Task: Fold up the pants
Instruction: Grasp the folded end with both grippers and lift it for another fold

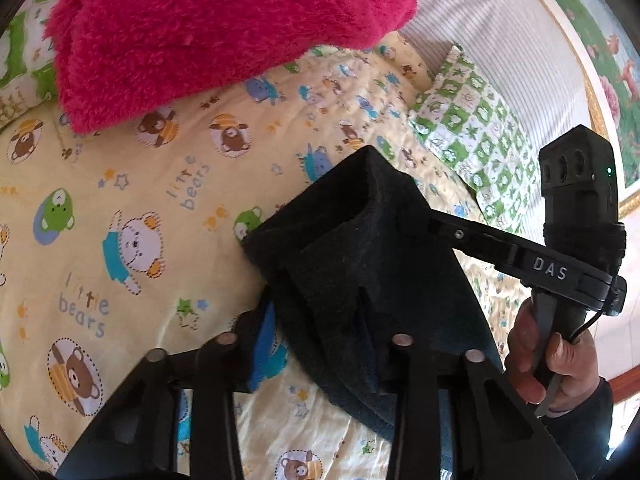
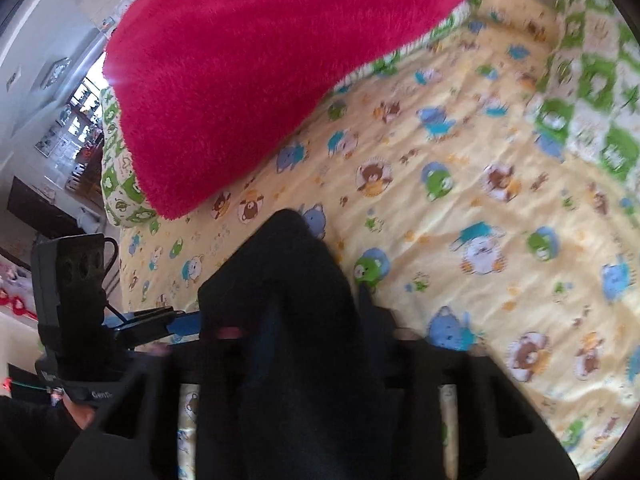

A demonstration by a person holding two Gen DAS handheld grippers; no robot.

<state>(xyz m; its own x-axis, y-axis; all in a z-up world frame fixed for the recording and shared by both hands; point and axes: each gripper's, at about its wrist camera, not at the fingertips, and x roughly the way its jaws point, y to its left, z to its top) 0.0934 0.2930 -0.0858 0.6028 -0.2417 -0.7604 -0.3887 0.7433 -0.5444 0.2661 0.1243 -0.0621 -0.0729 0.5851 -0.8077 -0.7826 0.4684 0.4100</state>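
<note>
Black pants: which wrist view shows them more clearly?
The left wrist view. There the black pants are sharp, with fold edges visible, and the right tool is seen gripping them. In the right wrist view the pants are a blurred dark mass filling the foreground.

Dark, nearly black pants (image 1: 360, 280), bunched and lifted above the bedsheet (image 1: 120, 208).

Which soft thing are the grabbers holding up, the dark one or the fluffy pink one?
The dark one: the black pants, pinched by both the left gripper and the right gripper. The fluffy pink blanket lies farther back on the bed, untouched.
</note>
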